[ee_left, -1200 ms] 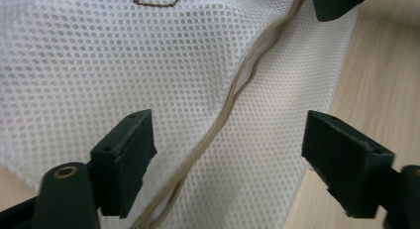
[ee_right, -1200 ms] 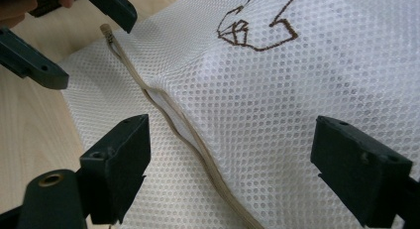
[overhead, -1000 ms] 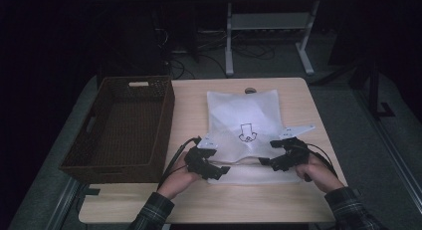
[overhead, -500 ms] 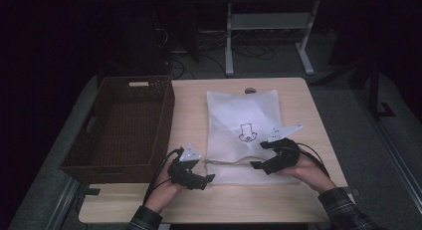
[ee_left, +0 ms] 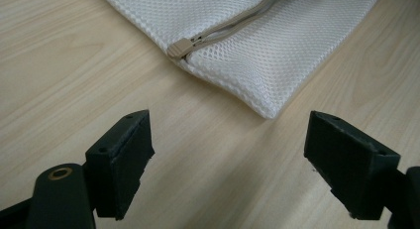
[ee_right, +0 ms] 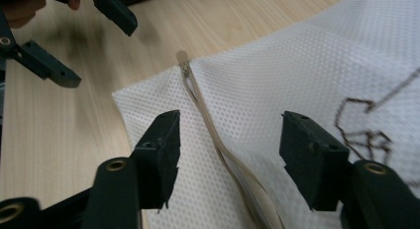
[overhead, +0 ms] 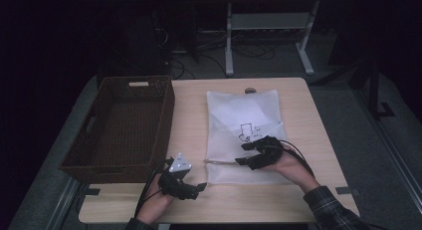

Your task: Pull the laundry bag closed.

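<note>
High view: both tongs [overhead: 199, 186] [overhead: 243, 154] spread, mesh bag [overhead: 244, 110] zipped, basket [overhead: 119, 165] empty.

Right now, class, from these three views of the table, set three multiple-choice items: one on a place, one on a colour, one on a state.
1. Where does the wicker basket stand?
A. left of the mesh bag
B. on the bag
C. right of the bag

2. What colour is the bag?
A. blue
B. white
C. red

3. How does the left gripper stand?
A. shut on the zipper pull
B. shut on the basket
C. open over bare table

Answers: 1 A, the high view shows the basket left of the bag. 2 B, the mesh is white. 3 C, the left gripper view shows wood between its fingers, the pull beyond them.
</note>
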Available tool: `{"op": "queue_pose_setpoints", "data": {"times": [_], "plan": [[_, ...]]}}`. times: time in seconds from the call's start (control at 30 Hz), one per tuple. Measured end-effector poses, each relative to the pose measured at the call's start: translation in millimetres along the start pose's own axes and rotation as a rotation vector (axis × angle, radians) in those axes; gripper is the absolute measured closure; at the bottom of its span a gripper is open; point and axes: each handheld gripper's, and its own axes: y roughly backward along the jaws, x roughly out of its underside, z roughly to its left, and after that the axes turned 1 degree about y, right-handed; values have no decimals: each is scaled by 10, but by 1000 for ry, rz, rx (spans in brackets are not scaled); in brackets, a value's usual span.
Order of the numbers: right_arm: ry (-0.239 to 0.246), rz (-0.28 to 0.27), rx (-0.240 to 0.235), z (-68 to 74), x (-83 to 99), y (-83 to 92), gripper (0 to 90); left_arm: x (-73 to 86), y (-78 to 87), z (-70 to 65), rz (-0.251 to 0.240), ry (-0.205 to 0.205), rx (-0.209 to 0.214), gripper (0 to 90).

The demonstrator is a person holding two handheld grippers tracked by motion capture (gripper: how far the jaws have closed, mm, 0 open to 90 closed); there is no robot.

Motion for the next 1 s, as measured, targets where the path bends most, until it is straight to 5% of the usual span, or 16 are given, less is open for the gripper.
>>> {"op": "queue_pose_setpoints", "data": {"times": [0.73, 1.0], "plan": [[87, -8, -86, 134, -444, -651, 612, 57, 36, 16, 12, 0, -18, 184], [96, 29, -121, 171, -492, -908, 658, 65, 53, 55, 10, 9, -26, 185]]}}
